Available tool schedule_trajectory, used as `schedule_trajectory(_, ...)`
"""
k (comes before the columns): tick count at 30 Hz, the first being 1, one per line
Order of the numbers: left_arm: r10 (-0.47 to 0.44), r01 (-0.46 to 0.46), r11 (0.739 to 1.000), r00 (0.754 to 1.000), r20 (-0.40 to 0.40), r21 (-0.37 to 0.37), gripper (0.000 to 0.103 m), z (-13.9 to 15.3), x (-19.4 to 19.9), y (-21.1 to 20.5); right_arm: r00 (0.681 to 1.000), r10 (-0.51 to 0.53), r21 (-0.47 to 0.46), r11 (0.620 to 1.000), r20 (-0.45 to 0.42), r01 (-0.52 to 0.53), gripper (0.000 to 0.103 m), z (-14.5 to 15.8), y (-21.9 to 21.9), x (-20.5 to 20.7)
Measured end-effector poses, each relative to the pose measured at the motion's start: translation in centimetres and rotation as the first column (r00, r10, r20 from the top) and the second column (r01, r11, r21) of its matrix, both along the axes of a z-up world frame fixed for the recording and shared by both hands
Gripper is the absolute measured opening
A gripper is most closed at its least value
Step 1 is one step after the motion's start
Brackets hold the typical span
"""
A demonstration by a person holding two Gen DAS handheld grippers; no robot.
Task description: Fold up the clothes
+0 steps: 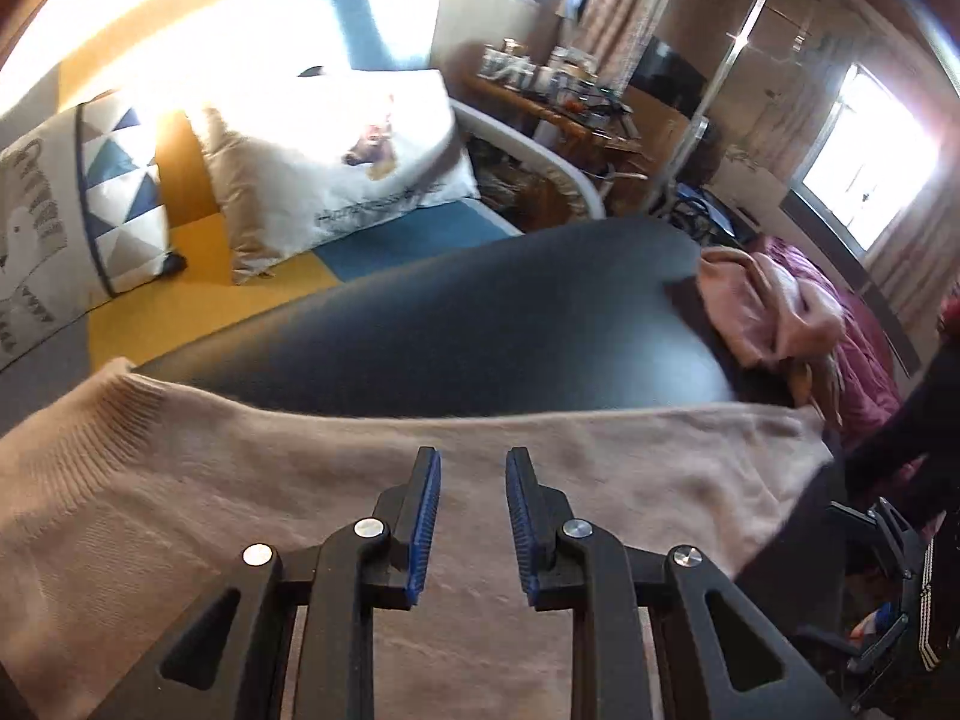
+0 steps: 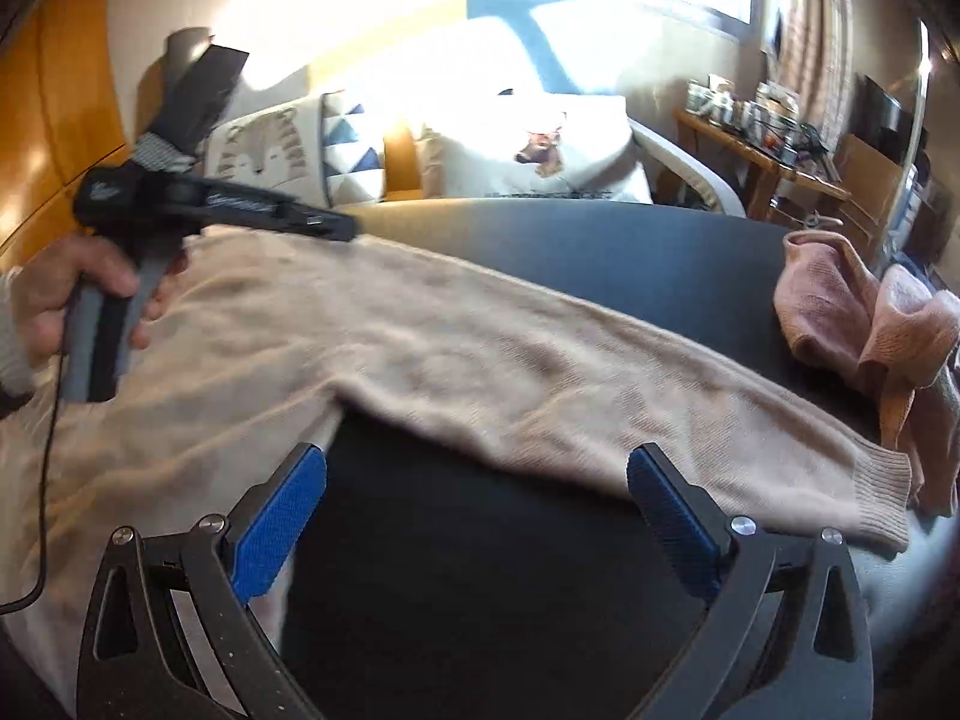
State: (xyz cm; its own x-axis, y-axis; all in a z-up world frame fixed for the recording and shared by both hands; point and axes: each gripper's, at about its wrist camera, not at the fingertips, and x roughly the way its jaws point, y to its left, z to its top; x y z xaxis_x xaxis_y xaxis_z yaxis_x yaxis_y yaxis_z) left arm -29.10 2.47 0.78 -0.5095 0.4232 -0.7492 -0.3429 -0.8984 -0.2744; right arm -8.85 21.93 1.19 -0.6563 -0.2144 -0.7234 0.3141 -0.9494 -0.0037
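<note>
the beige knitted sweater [image 2: 456, 360] runs blurred off the frame's left; both the left hand-held gripper [image 1: 473, 519] and the right hand-held gripper [image 2: 477, 516] are spread, empty, above the dark round tabletop [image 2: 600, 258].

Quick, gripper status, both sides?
Left gripper: narrowly open, empty, above the beige sweater.
Right gripper: wide open, holding nothing.

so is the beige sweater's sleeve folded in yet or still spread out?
Spread. The sleeve lies stretched across the dark table, its ribbed cuff out near the pink clothes.

A lived-in home bedroom: patterned pillows [image 1: 336, 168] on a bed, curtained window [image 1: 864, 162], cluttered wooden side table [image 2: 762, 150].
</note>
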Motion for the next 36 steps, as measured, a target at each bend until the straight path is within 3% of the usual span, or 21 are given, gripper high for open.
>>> schedule_trajectory(4,-0.161,0.160,0.986,0.987,-0.003,-0.053,0.022,-0.5,2.8,5.4,0.991,0.130,0.079,0.988,0.022,-0.131,0.102,-2.0,-3.3,4.4)
schedule_trajectory(8,-0.088,0.092,0.992,0.994,0.060,-0.083,0.022,-3.0,1.5,6.3,0.980,0.187,0.161,0.968,0.063,-0.195,0.102,-4.4,-5.0,6.7)
schedule_trajectory(11,-0.055,0.057,0.997,0.998,0.044,-0.051,0.022,-3.6,0.6,5.5,0.985,0.159,0.132,0.977,0.066,-0.167,0.102,-4.8,-3.8,6.9)
schedule_trajectory(19,-0.044,0.044,0.994,0.999,0.002,-0.101,0.021,-3.7,-1.1,6.0,0.990,0.141,0.166,0.976,0.025,-0.143,0.102,-5.2,-3.4,8.3)
schedule_trajectory(22,-0.051,0.051,0.993,0.999,0.002,-0.107,0.021,-3.6,-1.3,6.3,0.989,0.141,0.162,0.976,0.047,-0.146,0.102,-4.9,-3.5,8.0)
schedule_trajectory(25,-0.051,0.054,0.995,0.998,0.035,-0.083,0.021,-3.1,-1.0,5.7,0.988,0.144,0.189,0.970,0.053,-0.151,0.102,-3.9,-4.2,7.9)
schedule_trajectory(30,-0.036,0.037,0.998,0.999,0.036,-0.044,0.021,-0.1,1.5,3.2,0.968,0.252,0.078,0.965,0.003,-0.252,0.102,-1.4,-7.0,9.0)
schedule_trajectory(36,0.032,-0.032,0.999,0.999,0.006,-0.035,0.021,2.9,6.9,-2.1,0.922,0.377,0.029,0.924,0.088,-0.380,0.102,-4.0,-10.5,9.9)
